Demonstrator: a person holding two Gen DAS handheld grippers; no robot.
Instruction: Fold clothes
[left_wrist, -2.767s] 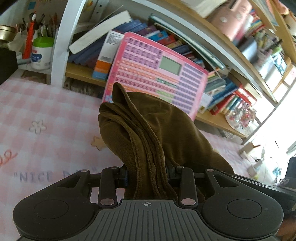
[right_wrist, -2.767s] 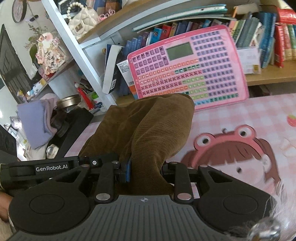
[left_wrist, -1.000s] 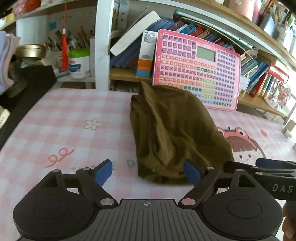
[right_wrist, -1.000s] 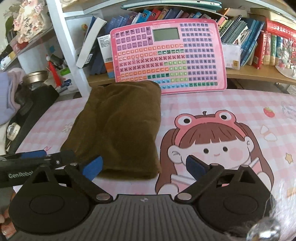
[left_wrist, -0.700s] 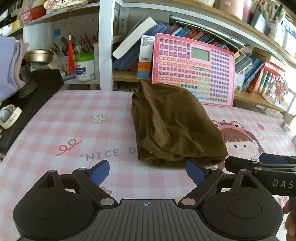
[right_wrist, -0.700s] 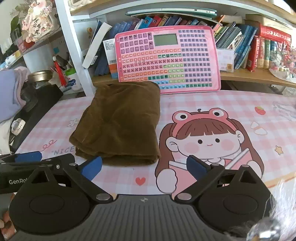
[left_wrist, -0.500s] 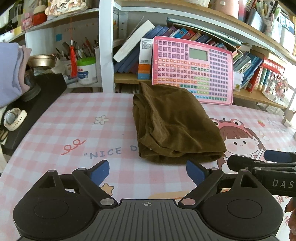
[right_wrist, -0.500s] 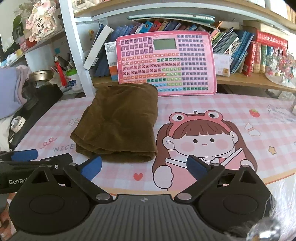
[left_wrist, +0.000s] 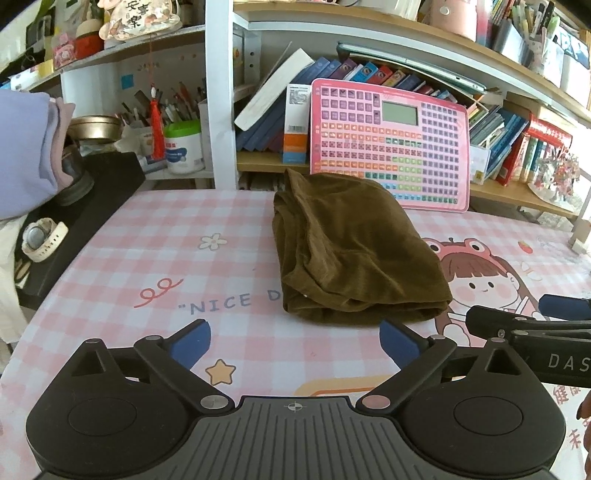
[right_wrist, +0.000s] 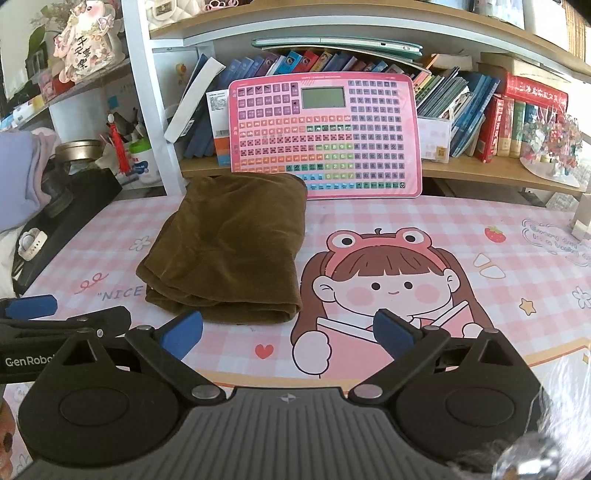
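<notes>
Now released: one folded brown garment, two open grippers

Ahead of the left gripper (left_wrist: 295, 341), at about 12 to 1 o'clock, one brown garment (left_wrist: 351, 254) lies folded into a thick rectangle on the pink checked table mat (left_wrist: 177, 258). Its near edge sits just beyond the blue fingertips (left_wrist: 190, 341), not touching them. From the right wrist view the same garment (right_wrist: 229, 251) lies at about 11 o'clock of the right gripper (right_wrist: 288, 334), again just past the fingertips and clear of them. Both grippers have their jaws spread wide and hold nothing.

Compared with nearly three seconds ago, each gripper was clamped on a bunch of the cloth and held it up — since then both have let go and drawn back toward the near edge of the mat, and the garment rests flat.

Counted: one garment, two grippers, one pink keyboard toy (right_wrist: 325, 136) leaning upright against the bookshelf at 12 o'clock, its lower edge just behind the garment's far end. One cartoon girl in a frog hat (right_wrist: 384, 280) is printed on the mat, just right of the garment.
</notes>
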